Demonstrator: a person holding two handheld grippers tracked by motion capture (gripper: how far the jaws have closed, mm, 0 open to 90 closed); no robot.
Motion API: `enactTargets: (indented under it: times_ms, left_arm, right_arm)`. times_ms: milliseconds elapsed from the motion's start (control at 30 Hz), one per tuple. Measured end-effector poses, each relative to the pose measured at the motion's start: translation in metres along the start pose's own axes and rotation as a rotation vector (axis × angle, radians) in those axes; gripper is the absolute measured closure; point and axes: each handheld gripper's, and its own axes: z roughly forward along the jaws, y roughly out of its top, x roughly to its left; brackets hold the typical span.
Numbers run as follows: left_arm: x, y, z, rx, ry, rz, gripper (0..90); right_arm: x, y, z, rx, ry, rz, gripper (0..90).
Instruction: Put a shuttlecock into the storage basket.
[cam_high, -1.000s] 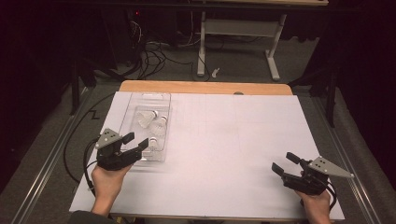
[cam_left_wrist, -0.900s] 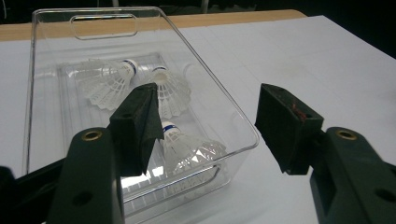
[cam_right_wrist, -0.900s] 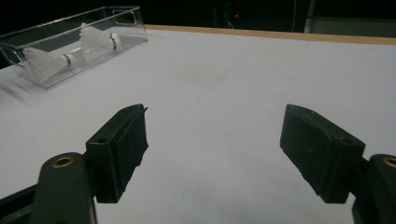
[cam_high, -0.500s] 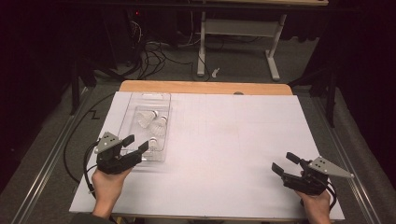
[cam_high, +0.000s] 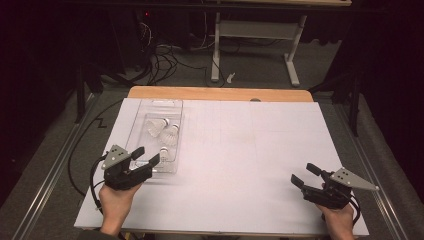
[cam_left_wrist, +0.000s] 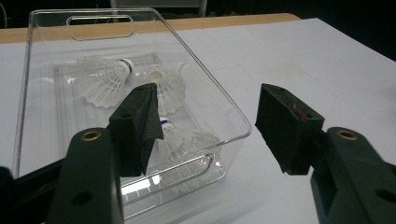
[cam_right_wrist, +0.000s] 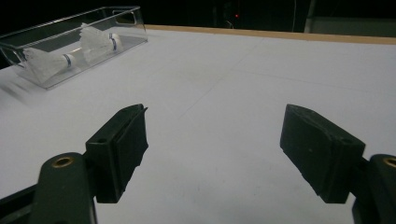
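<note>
A clear plastic tray (cam_high: 161, 101) lies on the left of the white table and holds three white shuttlecocks (cam_high: 156, 126) (cam_high: 171, 134) (cam_high: 165, 154). My left gripper (cam_high: 147, 155) is open at the tray's near end, its tips by the near rim. In the left gripper view the tray's near right corner (cam_left_wrist: 233, 126) shows between the wide-apart jaws of this gripper (cam_left_wrist: 210, 126), with the shuttlecocks (cam_left_wrist: 100, 79) (cam_left_wrist: 187, 140) behind. Nothing is pressed. My right gripper (cam_high: 303, 173) rests open at the front right, with bare table between its jaws (cam_right_wrist: 215, 144). The tray (cam_right_wrist: 46, 28) is far off to its left.
The white sheet (cam_high: 240, 150) covers the table, and a wooden edge (cam_high: 220, 93) runs along the far side. Behind that stand a white desk frame (cam_high: 250, 35) and tangled cables (cam_high: 160, 55) on the dark floor. Metal rails (cam_high: 55, 170) flank the table.
My left gripper has drifted slightly toward the table's near edge, still open. The right gripper has stayed in place.
</note>
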Motion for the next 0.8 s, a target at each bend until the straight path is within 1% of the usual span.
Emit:
enactTargets:
  times_ms: [800]
  left_arm:
    - [-0.003, -0.011, 0.001, -0.008, -0.007, 0.001, 39.7]
  right_arm:
    - [0.000, 0.000, 0.000, 0.000, 0.000, 0.003, 23.4]
